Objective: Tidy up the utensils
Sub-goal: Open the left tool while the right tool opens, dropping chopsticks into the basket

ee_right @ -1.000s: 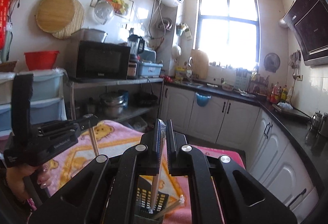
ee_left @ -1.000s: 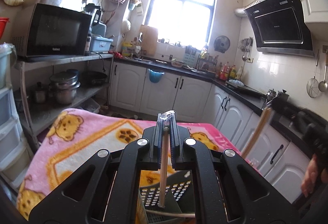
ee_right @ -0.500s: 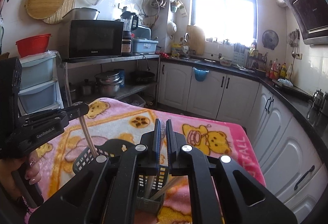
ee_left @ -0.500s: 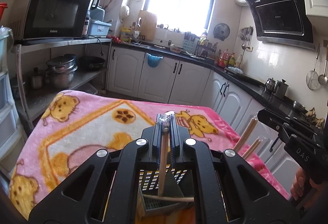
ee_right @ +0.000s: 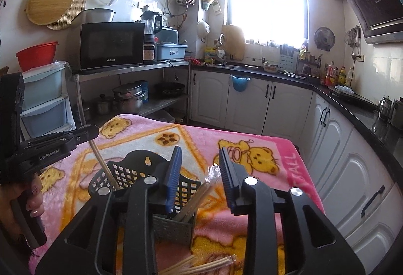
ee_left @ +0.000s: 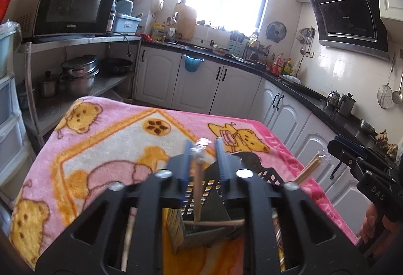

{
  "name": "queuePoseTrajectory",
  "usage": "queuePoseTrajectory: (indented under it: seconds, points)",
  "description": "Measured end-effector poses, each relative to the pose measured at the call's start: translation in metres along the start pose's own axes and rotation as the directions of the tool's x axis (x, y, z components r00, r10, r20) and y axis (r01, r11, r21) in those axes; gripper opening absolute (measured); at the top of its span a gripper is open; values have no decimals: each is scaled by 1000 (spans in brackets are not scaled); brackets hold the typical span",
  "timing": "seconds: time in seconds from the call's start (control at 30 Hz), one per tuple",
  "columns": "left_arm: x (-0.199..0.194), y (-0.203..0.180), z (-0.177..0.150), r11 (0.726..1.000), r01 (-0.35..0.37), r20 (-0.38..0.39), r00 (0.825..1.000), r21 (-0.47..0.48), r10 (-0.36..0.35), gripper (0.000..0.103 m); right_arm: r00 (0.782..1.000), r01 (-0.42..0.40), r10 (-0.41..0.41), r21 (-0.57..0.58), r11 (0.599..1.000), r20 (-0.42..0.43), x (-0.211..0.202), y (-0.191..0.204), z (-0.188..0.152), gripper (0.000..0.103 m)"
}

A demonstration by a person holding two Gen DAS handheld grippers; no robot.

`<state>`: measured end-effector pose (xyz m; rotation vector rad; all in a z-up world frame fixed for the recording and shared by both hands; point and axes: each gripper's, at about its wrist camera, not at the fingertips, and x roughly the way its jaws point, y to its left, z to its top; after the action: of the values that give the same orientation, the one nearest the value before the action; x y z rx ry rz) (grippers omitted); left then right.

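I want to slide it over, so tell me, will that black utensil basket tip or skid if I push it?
The basket is probably light, being open plastic mesh. On the fuzzy blanket it would likely drag, not skid. Chopsticks leaning inside may rattle or shift.

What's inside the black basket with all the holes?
Wooden chopsticks stand tilted in the black basket; another stick leans at its left. The gripper bodies hide the basket's bottom.

I see both grippers as black moulded plastic, open triangular cut-outs in the arms, silver round screw heads at the pivots. Left gripper (ee_left: 201,156): ribbed blue pads. Right gripper (ee_right: 200,169): same blue pads. Lower left of right view, white "GenRobot.AI" lettering; lower right of left view, "DAS". Painted fingernails on left hand (ee_right: 31,202).
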<state>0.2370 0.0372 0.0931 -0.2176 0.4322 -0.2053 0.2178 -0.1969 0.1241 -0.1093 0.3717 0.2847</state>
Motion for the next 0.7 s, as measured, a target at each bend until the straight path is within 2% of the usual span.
queuePoseTrajectory:
  seconds: [0.1, 0.27, 0.4, 0.63, 0.7]
  points:
    - [-5, 2, -1, 1000, -3, -4, 1000, -7, 3, 28, 1000, 10, -10, 5, 1000, -1, -7, -4, -3, 41]
    - [-18, 5, 0, 1000, 5, 5, 1000, -19, -5, 46, 1000, 17, -17, 5, 1000, 4, -18, -6, -6, 49]
    - [-28, 3, -2, 1000, 7, 12, 1000, -15, -6, 64, 1000, 24, -24, 3, 1000, 10, -27, -7, -11, 57]
    - [-42, 5, -10, 1000, -8, 7, 1000, -24, 8, 86, 1000, 28, -28, 15, 999, 2, -36, -8, -20, 62]
    - [-47, 6, -11, 999, -3, 10, 1000, -33, 4, 89, 1000, 27, -27, 18, 999, 2, -40, -8, -22, 66]
